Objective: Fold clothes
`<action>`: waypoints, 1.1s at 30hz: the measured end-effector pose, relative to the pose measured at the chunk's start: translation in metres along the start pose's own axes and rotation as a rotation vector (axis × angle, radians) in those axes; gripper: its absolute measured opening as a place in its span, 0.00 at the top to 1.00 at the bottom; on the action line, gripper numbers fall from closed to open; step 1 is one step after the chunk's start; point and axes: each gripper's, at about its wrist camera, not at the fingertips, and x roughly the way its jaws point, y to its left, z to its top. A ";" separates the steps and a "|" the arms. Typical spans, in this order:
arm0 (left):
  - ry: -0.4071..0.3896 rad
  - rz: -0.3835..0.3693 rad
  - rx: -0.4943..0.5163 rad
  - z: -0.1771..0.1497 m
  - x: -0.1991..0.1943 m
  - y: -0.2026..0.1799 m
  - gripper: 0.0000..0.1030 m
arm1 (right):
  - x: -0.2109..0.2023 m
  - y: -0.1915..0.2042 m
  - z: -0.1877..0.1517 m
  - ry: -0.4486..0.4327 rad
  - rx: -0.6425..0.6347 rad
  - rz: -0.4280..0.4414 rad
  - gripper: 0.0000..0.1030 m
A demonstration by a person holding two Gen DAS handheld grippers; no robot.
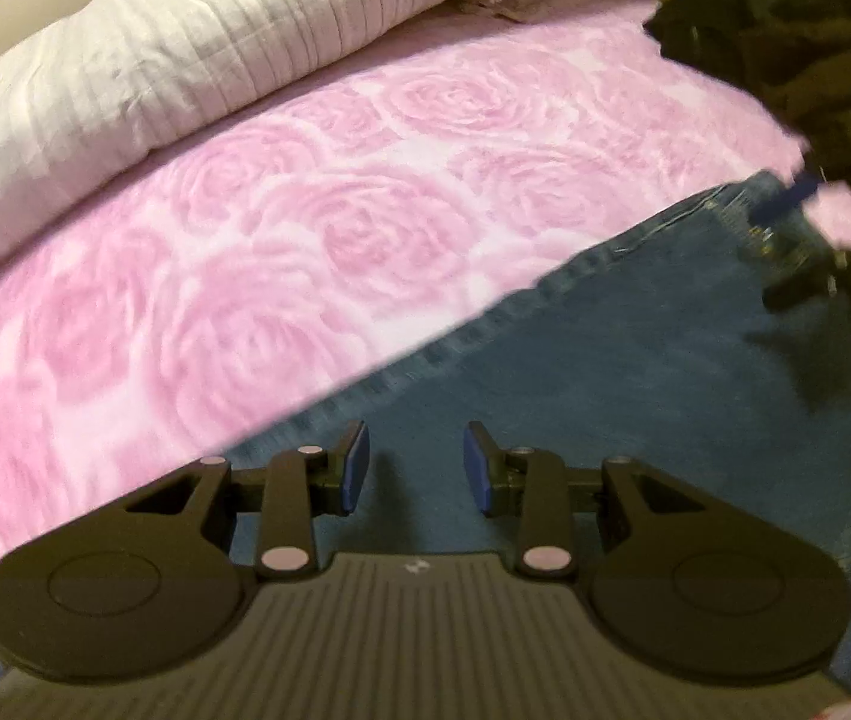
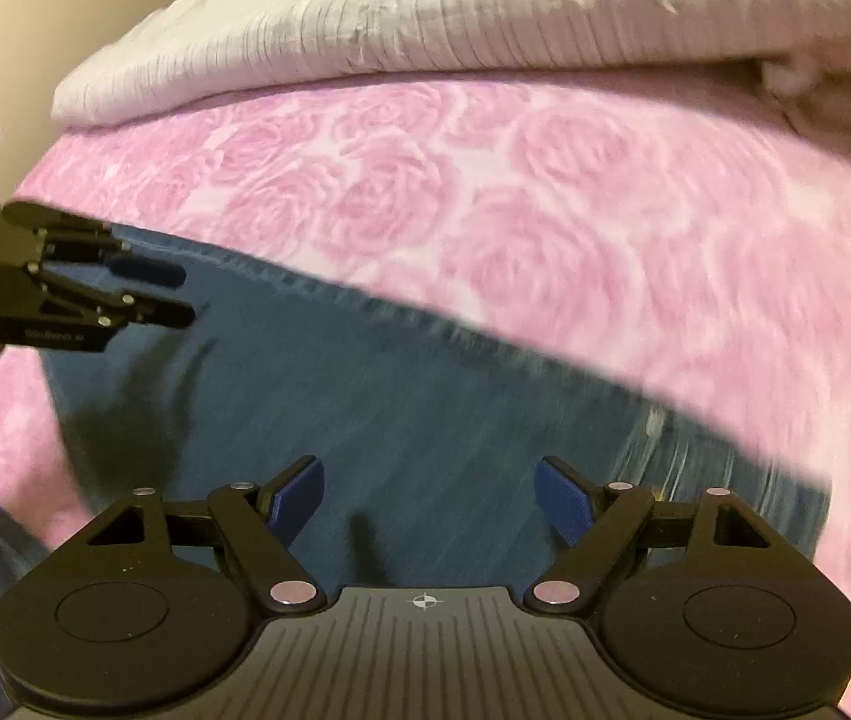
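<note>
Blue jeans point(image 1: 575, 372) lie spread flat on a pink rose-patterned blanket point(image 1: 245, 252), their stitched side seam running along the edge that faces a white ribbed quilt point(image 1: 155, 42) heaped beyond the jeans. Left gripper point(image 1: 416, 468) hangs over the denim, blue pads apart with nothing between them, bare fabric visible in the gap. Right gripper point(image 2: 430, 495) likewise over the jeans, fingers spread wider, empty. In the right wrist view the left gripper point(image 2: 179, 294) shows at the far end of the jeans, tips over the denim near the seam edge. In the left wrist view the right tool is a dark blur at the opposite end of the jeans
</note>
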 end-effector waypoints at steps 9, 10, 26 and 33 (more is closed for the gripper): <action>0.048 0.052 0.216 0.007 0.043 0.034 0.68 | 0.055 -0.038 0.044 0.146 -0.227 -0.025 0.21; 0.053 0.050 0.231 0.006 0.045 0.038 0.66 | 0.062 -0.042 0.045 0.175 -0.239 -0.017 0.21; 0.117 0.005 0.449 -0.011 0.036 0.019 1.00 | 0.049 -0.024 0.031 0.195 -0.330 -0.051 0.84; -0.020 0.199 0.448 -0.022 -0.037 -0.015 0.99 | -0.021 0.030 0.013 0.046 -0.392 -0.181 0.86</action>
